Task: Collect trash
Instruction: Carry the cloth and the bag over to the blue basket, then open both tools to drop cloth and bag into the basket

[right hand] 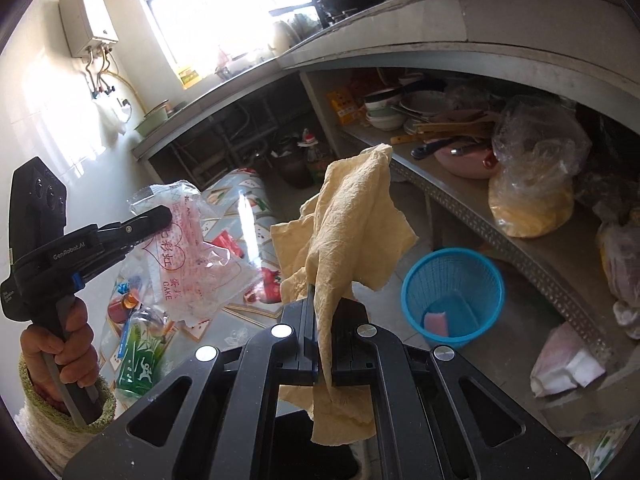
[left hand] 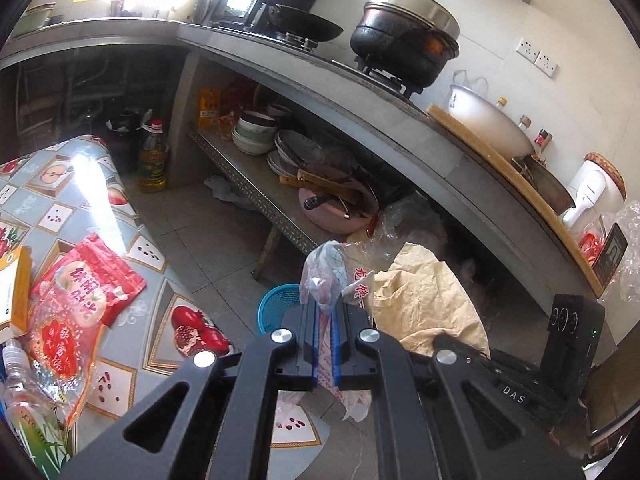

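Observation:
My left gripper (left hand: pixel 327 312) is shut on a clear plastic cake bag with red print (left hand: pixel 325 270); the bag also shows in the right wrist view (right hand: pixel 192 252), hanging from the left gripper (right hand: pixel 162 216) above the table. My right gripper (right hand: pixel 325 308) is shut on a crumpled yellow-beige paper wrapper (right hand: pixel 352 220), held up in the air; it also shows in the left wrist view (left hand: pixel 424 296). A blue mesh waste basket (right hand: pixel 454 292) stands on the floor right of the wrapper, with a pink-and-blue sponge inside; its rim shows in the left wrist view (left hand: pixel 276 300).
A table with a fruit-print cloth (left hand: pixel 80 184) holds red snack bags (left hand: pixel 84 292), a yellow box (left hand: pixel 12 288) and a plastic bottle (left hand: pixel 28 404). A low metal shelf (right hand: pixel 480 216) with bowls, pans and bags runs under the concrete counter (left hand: pixel 360 120). An oil bottle (left hand: pixel 152 156) stands on the floor.

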